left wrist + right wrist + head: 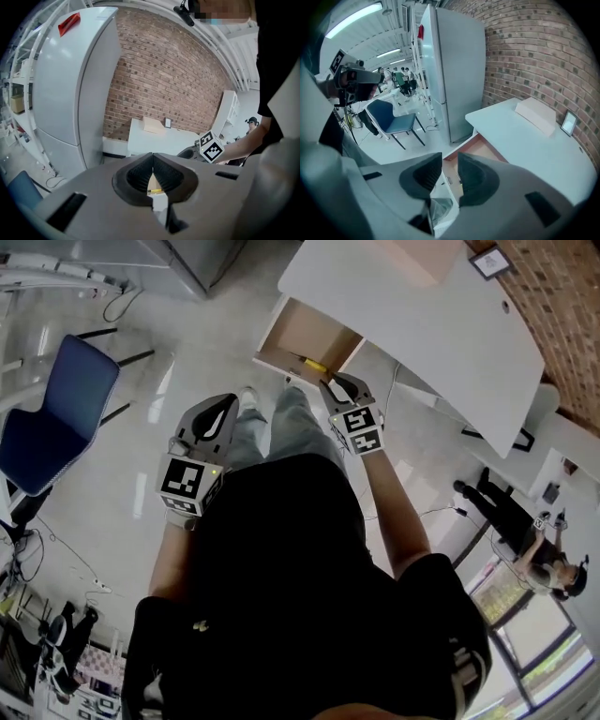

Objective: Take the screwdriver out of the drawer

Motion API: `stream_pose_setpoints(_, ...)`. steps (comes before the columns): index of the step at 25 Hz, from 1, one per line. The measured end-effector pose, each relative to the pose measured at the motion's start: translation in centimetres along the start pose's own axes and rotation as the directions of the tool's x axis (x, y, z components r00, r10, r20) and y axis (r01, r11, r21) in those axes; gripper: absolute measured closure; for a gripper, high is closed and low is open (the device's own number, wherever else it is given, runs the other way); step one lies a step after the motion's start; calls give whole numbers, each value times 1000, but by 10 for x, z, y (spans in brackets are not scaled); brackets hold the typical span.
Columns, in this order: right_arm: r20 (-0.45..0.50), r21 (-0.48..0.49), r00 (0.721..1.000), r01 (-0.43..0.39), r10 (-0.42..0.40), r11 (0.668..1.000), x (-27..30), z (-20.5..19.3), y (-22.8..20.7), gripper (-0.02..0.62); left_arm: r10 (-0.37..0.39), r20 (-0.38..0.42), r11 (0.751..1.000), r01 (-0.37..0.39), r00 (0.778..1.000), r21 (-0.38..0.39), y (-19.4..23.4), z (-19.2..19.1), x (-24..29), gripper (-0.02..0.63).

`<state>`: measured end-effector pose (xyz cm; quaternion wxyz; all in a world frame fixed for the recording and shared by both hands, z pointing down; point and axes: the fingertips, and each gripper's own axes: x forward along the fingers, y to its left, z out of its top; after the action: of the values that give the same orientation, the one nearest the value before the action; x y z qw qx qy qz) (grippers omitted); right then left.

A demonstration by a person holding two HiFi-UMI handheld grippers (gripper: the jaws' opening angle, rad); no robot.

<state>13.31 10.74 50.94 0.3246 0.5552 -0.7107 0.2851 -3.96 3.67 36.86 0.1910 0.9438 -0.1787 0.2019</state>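
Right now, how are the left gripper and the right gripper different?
The left gripper has its jaws shut together. The right gripper has its jaws standing apart. In the head view, the right gripper is up at the open drawer, close to the screwdriver. The left gripper hangs back beside the person's leg. Both are grey, have two dark-padded jaws, and hold nothing.

No lettering, brand or number is legible; the red tag (69, 23) on the fridge (79, 84) is too small to read.
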Motion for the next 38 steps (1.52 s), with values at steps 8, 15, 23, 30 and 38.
stream_pose_setpoints(8,-140,-85,984,-120,108,989,63,-29,-16,463,136,-23,987,-137,990,-88,6,-20,3,601)
stream_pose_setpoints(15,-277,-138,948,-202,159,970,122,-69,-25,460,257,-68,949,-265,964,-169,12,-53,-9,602)
stream_pose_setpoints(23,-404,-158,901,-242,161,957,178,-124,-39,459,326,-132,909,-349,936,-230,12,-90,-21,601)
stream_pose_setpoints(30,-513,-181,845,-282,154,942,218,-171,-49,457,363,-192,869,-405,912,-282,9,-126,-26,602)
stream_pose_setpoints(38,-594,-198,793,-311,138,930,259,-200,-55,457,385,-246,829,-450,890,-332,14,-149,-27,603)
